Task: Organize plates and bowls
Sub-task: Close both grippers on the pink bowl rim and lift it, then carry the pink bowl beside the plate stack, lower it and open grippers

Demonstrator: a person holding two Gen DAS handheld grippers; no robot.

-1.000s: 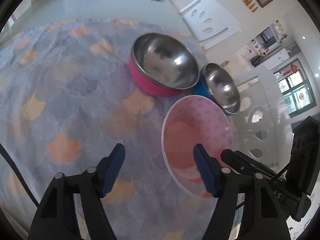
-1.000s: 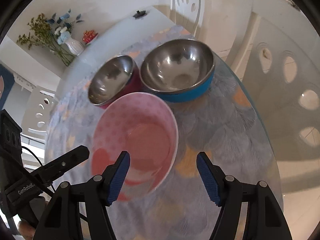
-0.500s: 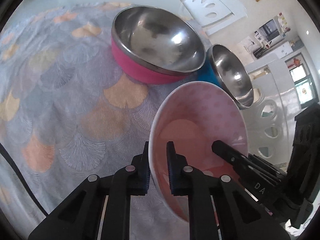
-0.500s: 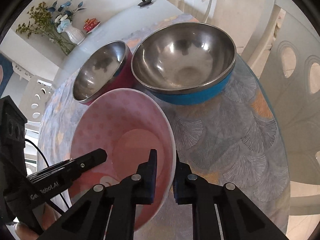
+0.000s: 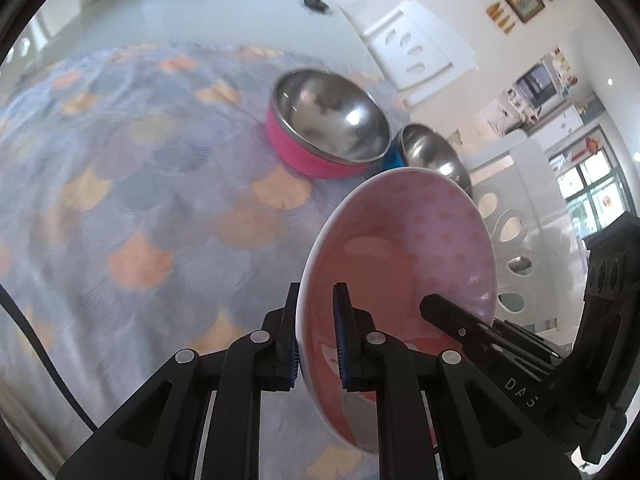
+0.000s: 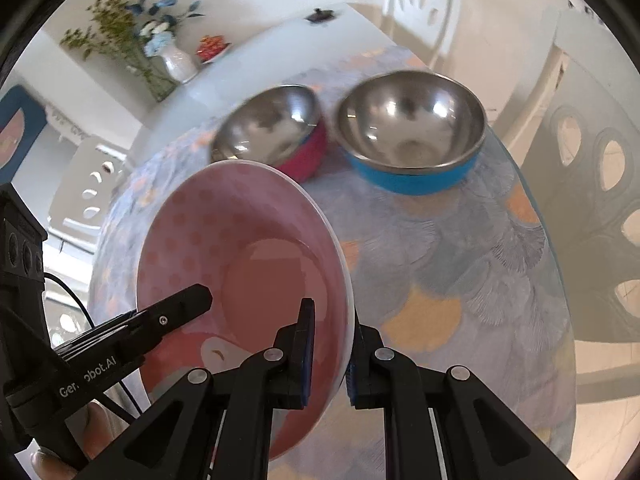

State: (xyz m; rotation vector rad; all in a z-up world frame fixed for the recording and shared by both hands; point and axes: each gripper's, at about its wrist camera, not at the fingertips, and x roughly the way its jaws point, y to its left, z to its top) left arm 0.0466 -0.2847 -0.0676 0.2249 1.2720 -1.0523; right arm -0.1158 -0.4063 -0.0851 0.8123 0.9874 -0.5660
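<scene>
A pink dotted plate [image 5: 404,256] is held in the air above the table, tilted, between both grippers. My left gripper [image 5: 316,340] is shut on its left rim. My right gripper [image 6: 328,344] is shut on its right rim; the plate also shows in the right wrist view [image 6: 248,264]. Beyond the plate stand two steel bowls side by side on the cloth: one with a pink outside [image 5: 328,136] and one with a blue outside [image 6: 412,136]. The blue one is partly hidden behind the plate in the left wrist view [image 5: 432,152].
A blue-grey tablecloth with orange fan shapes [image 5: 140,184] covers the round table. White chairs [image 5: 416,52] stand around it. A vase of flowers [image 6: 172,60] and a small red dish [image 6: 214,45] sit on the bare far part of the table.
Both grippers went from open to shut on the plate's opposite rims, then lifted it off the cloth and away from the two bowls.
</scene>
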